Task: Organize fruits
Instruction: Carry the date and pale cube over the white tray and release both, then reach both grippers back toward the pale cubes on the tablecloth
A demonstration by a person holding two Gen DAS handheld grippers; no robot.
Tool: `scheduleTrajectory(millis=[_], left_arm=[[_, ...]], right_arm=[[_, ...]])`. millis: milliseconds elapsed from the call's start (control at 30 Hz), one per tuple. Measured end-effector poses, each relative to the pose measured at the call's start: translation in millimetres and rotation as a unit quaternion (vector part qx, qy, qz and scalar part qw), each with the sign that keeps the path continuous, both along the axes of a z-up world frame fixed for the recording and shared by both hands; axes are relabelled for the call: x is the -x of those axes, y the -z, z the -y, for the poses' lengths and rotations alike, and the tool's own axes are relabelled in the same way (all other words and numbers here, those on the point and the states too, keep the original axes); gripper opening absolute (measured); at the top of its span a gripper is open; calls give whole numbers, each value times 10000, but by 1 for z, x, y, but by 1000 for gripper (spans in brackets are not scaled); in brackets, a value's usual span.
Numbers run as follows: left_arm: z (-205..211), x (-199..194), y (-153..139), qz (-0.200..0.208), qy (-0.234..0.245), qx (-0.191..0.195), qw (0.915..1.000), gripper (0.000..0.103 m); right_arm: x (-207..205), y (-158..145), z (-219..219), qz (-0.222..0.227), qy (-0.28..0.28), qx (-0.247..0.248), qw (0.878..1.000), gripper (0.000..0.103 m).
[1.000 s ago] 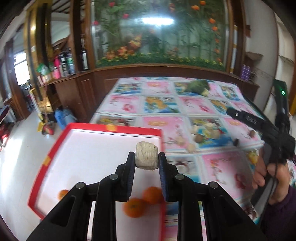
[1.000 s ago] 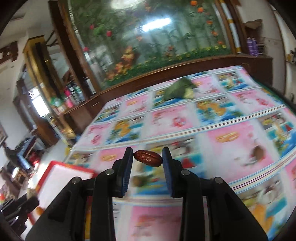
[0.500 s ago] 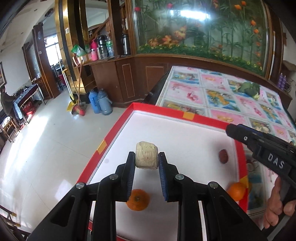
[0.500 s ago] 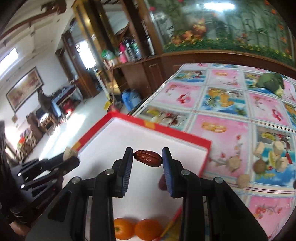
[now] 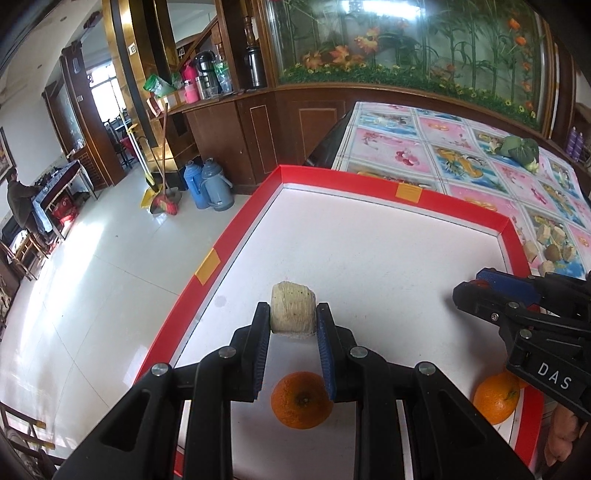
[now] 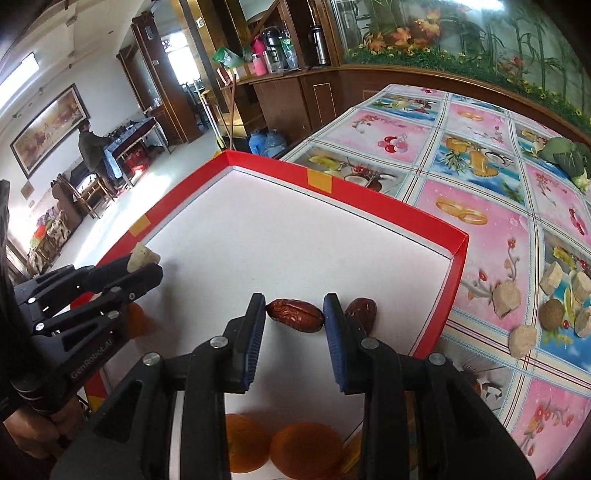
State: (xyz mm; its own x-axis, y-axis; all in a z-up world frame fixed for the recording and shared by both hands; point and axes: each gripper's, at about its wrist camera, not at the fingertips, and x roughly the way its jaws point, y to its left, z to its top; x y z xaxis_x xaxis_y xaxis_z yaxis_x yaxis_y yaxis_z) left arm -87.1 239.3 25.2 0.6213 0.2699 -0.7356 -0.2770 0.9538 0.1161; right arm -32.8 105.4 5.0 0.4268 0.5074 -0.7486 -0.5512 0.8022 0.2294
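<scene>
Oranges (image 5: 301,405) and one date (image 6: 362,312) already lie in the tray (image 5: 369,186) under both tools — left tool (image 5: 293,325) pinching a pale chunk (image 5: 293,314), right tool (image 6: 294,317) a second date (image 6: 294,316) — several pieces wait on the table (image 6: 480,177) beyond.

both views are bright and evenly lit by daylight. the window (image 5: 101,79) at far left is blown out, and a broad white glare lies on the tiled floor (image 5: 74,280). the white tray (image 5: 369,258) floor shows only soft, faint shadows. the glass panel (image 5: 406,33) carries pale reflections. fisheye bending curves straight lines strongly toward the dark, vignetted corners. the oranges (image 6: 306,456) at the bottom edge of the right view look slightly soft, perhaps from blur.
</scene>
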Motion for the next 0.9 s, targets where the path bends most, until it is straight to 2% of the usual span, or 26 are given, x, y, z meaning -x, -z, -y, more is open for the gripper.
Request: scheduleTrajectory(millis=[167, 233, 300, 367, 633, 700, 900], left_arm=[[-1, 1, 2, -61, -38, -38, 10000, 25], [-3, 2, 2, -80, -89, -46, 9999, 28], [-4, 5, 0, -68, -153, -45, 9998, 45], [-4, 7, -2, -18, -220, -50, 9997, 55], [13, 10, -19, 92, -73, -48, 9999, 62], [23, 11, -23, 106, 11, -107, 9999, 68], [51, 8, -29, 62, 353, -162, 9992, 71]], right_arm=[[3, 1, -1, 33, 9, 85, 10000, 35], [1, 1, -2, -3, -8, 88, 10000, 36], [0, 1, -1, -78, -36, 61, 9999, 42], [1, -4, 3, -20, 19, -52, 10000, 44], [-1, -28, 34, 315, 355, -359, 9982, 44], [-7, -31, 49, 312, 531, -405, 9973, 44], [-22, -40, 101, 338, 1036, -544, 9926, 44]])
